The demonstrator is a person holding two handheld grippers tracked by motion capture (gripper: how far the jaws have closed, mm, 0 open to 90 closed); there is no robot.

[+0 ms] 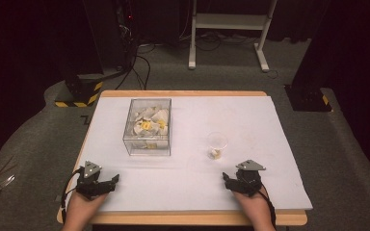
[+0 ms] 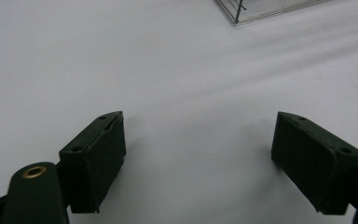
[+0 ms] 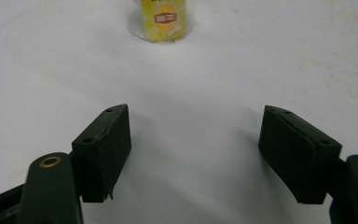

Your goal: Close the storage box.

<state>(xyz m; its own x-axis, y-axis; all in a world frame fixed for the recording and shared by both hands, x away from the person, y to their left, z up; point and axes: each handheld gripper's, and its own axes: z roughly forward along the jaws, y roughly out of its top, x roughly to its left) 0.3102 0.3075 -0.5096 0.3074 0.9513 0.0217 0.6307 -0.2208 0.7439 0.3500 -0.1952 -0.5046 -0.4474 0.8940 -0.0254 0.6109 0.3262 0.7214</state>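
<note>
the left hand-held gripper (image 1: 96, 181) and the right hand-held gripper (image 1: 243, 179) rest near the front edge of the white-covered wooden desk (image 1: 250, 120), each with its jaws spread wide and nothing between them. a clear square plastic box (image 1: 148, 126) full of pale and yellow sachets stands left of centre. a small clear plastic cup (image 1: 217, 144) holding one yellow sachet (image 3: 166, 18) sits ahead of the right one. the cup looks light; a careless nudge or hard squeeze could tip or crush it.
</note>
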